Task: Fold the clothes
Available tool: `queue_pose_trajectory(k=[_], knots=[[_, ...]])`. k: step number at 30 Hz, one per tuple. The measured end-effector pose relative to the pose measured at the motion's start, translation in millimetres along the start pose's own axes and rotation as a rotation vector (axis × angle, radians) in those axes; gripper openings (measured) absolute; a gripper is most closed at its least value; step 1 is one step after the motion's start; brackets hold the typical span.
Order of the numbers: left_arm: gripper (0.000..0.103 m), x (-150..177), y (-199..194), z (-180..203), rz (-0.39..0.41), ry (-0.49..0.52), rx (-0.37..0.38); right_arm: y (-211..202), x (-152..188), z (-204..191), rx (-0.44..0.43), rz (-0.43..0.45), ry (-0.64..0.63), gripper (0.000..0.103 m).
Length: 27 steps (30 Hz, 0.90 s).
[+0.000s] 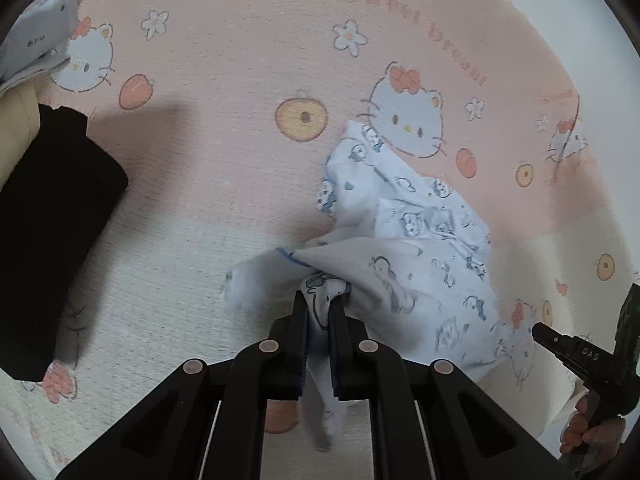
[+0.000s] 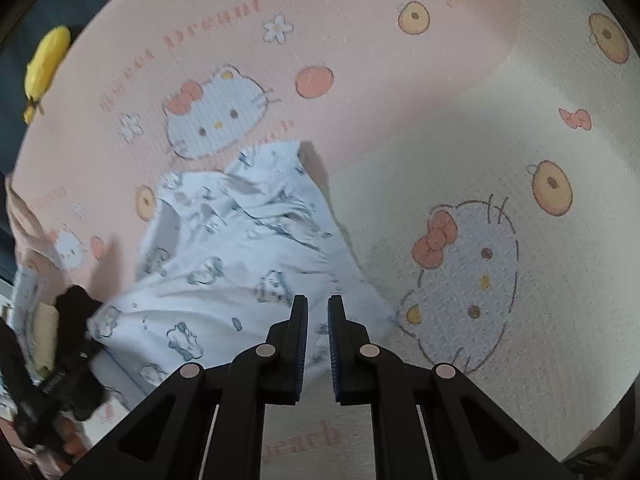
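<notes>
A white garment with small blue cartoon prints lies crumpled on the pink and cream cartoon-cat bed sheet. My left gripper is shut on a bunched edge of it, and cloth hangs down between the fingers. In the right wrist view the same garment spreads out ahead and to the left. My right gripper hovers over its near edge, fingers almost together with nothing clamped. The left gripper shows as a blurred black shape at the left. The right gripper appears at the lower right, held by a hand.
A black garment lies at the left of the bed, with a grey folded cloth beyond it. A yellow soft toy sits off the sheet's far left edge. Bare sheet stretches to the right of the garment.
</notes>
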<state>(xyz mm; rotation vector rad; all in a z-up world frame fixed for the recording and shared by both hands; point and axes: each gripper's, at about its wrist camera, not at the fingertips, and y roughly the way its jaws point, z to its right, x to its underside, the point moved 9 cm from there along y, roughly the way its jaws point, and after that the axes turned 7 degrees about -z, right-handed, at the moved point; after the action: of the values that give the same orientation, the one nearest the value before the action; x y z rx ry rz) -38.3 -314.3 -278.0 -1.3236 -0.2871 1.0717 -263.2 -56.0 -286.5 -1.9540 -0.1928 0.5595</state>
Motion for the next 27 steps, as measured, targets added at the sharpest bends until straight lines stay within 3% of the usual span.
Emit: queue_pose_trajectory(k=[7,9,10,11,13,15,17,27], knots=[[0.009,14,14,-20,-0.069,-0.170,0.182,8,7,3,-0.021,-0.047,0.015,0.009],[0.010,17,17,-25,-0.089,-0.219,0.234,13,8,8,-0.042,-0.068,0.063,0.019],[0.014,20,19,-29,-0.100,-0.247,0.242,16,9,11,-0.064,-0.080,0.096,0.029],[0.018,23,20,-33,-0.112,-0.277,0.236,18,11,13,-0.079,-0.087,0.119,0.033],[0.044,28,20,-38,-0.118,-0.306,0.225,21,13,17,-0.099,-0.100,0.163,0.033],[0.053,33,18,-40,-0.118,-0.318,0.220,23,15,20,-0.107,-0.111,0.192,0.035],[0.053,39,19,-41,-0.128,-0.332,0.222,23,18,19,-0.095,-0.114,0.185,0.045],[0.053,65,24,-34,-0.177,-0.327,0.223,29,36,23,-0.187,-0.146,0.308,0.047]])
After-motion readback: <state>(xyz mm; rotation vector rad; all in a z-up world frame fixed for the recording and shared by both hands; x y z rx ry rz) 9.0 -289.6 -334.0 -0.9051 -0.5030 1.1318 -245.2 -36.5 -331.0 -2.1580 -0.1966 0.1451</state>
